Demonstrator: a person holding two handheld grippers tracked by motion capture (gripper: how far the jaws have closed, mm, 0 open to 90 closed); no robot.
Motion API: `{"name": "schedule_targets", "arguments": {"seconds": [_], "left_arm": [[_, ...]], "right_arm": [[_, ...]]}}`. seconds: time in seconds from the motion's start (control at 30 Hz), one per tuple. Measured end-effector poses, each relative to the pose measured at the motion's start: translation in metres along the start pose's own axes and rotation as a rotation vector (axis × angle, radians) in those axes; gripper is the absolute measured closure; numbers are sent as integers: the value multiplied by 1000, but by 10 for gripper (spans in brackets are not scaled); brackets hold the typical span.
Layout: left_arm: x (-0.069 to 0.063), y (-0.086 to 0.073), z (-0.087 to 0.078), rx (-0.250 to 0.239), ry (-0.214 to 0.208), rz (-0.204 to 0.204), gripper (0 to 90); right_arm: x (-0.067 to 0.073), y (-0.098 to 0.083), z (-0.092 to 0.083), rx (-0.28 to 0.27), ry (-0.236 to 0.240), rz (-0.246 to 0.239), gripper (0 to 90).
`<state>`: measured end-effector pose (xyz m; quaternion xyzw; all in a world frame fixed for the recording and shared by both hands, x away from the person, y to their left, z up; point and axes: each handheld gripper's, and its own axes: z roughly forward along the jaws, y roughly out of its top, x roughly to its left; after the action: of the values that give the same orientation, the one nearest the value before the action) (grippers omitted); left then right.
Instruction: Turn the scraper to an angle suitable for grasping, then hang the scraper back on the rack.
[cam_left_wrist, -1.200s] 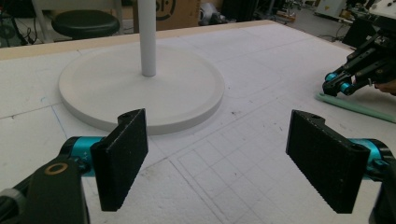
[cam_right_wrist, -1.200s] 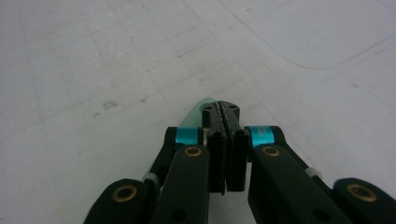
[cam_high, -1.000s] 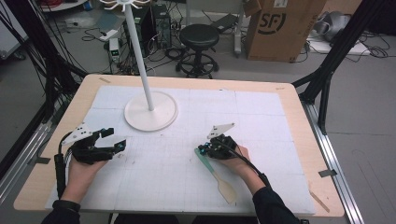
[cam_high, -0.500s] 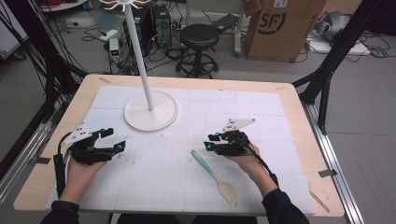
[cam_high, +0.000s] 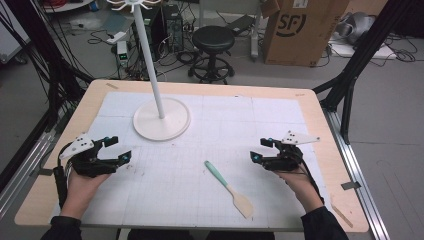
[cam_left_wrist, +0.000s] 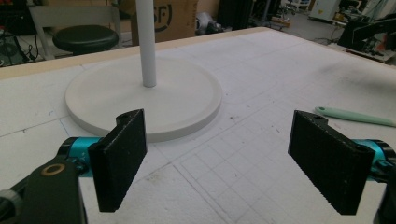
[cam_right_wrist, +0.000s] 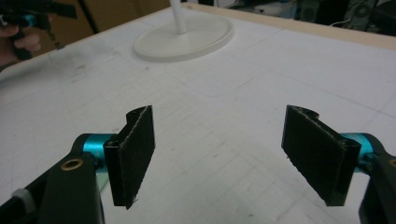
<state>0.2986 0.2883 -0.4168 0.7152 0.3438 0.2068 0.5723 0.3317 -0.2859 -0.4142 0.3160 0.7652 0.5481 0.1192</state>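
While my right tool (cam_high: 262, 150) sits with jaws that have just been opening and nothing between them, the mint-handled spatula with a beige blade (cam_high: 227, 186) lies flat on the worktop (cam_high: 310, 107), just left of it; my left tool (cam_high: 116, 149), jaws apart and empty, is well left of the spatula.

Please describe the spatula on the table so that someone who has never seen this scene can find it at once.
Start at the white stand with its round base on the white mat. Come toward the near edge of the table, and between the two hand-held grippers lies the spatula, flat and diagonal. It is the only loose item on the mat, with a mint-green handle and a pale cream blade pointing toward the near edge.
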Motion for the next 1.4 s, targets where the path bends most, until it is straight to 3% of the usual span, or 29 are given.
{"name": "schedule_targets", "arguments": {"seconds": [0.17,0.23,0.27,0.37,0.47,0.67,0.77,0.97,1.2,1.4], "left_arm": [[0,0,0,-1,-2,-10,201],[0,0,0,-9,-13,-32,201],[1,0,0,-13,-16,-42,199],[2,1,0,-29,-14,-67,197],[2,1,-1,-18,9,-66,177],[2,2,-1,-11,16,-73,150],[0,2,-1,-4,19,-71,147],[-1,2,0,-14,20,-62,147],[-1,2,2,-4,24,-52,149],[-2,1,3,2,23,-44,152]], "right_arm": [[-4,2,-9,0,-35,51,220],[-4,2,-9,5,-30,60,202],[-3,3,-10,5,-1,77,158],[-2,3,-10,1,20,85,157],[0,4,-11,-4,17,88,153],[5,4,-10,1,1,111,153],[12,4,-6,14,-12,99,153],[29,4,7,46,21,94,177],[54,-2,27,143,77,87,241],[72,-8,34,192,67,60,305]]}}
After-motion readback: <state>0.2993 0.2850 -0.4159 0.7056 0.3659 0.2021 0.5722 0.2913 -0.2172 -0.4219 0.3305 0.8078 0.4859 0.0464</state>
